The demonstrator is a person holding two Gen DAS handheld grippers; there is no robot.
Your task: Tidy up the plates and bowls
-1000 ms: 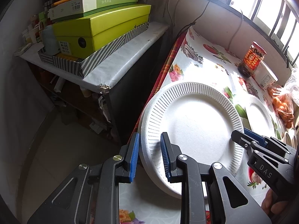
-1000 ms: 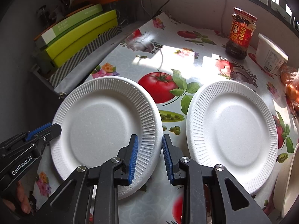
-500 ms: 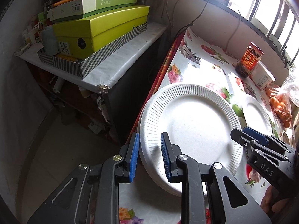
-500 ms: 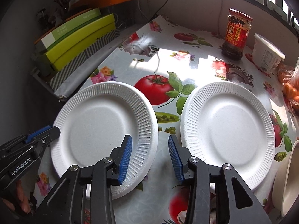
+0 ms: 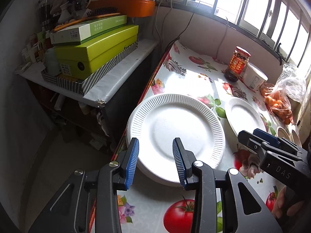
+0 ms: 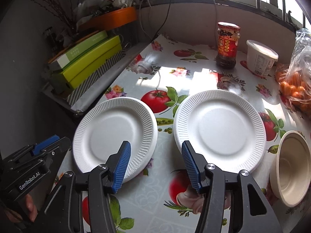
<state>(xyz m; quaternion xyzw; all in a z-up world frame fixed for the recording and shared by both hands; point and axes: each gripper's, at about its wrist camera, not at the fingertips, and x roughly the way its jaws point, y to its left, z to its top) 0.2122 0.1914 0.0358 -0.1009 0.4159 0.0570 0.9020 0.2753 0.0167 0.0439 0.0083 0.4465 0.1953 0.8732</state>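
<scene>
Left wrist view: from my left gripper, low at the table's left edge, facing along it toward the windows. Right wrist view: higher, from my right gripper, looking down. Shared: both plates, jar.

Left wrist view: the left tool's blue pads cover the near rim of the left plate. Beyond that plate, the right tool blocks the far plate's near edge. Right wrist view: right of the plates, the bowl lies partly in the dark frame edge; jar label unreadable.
</scene>
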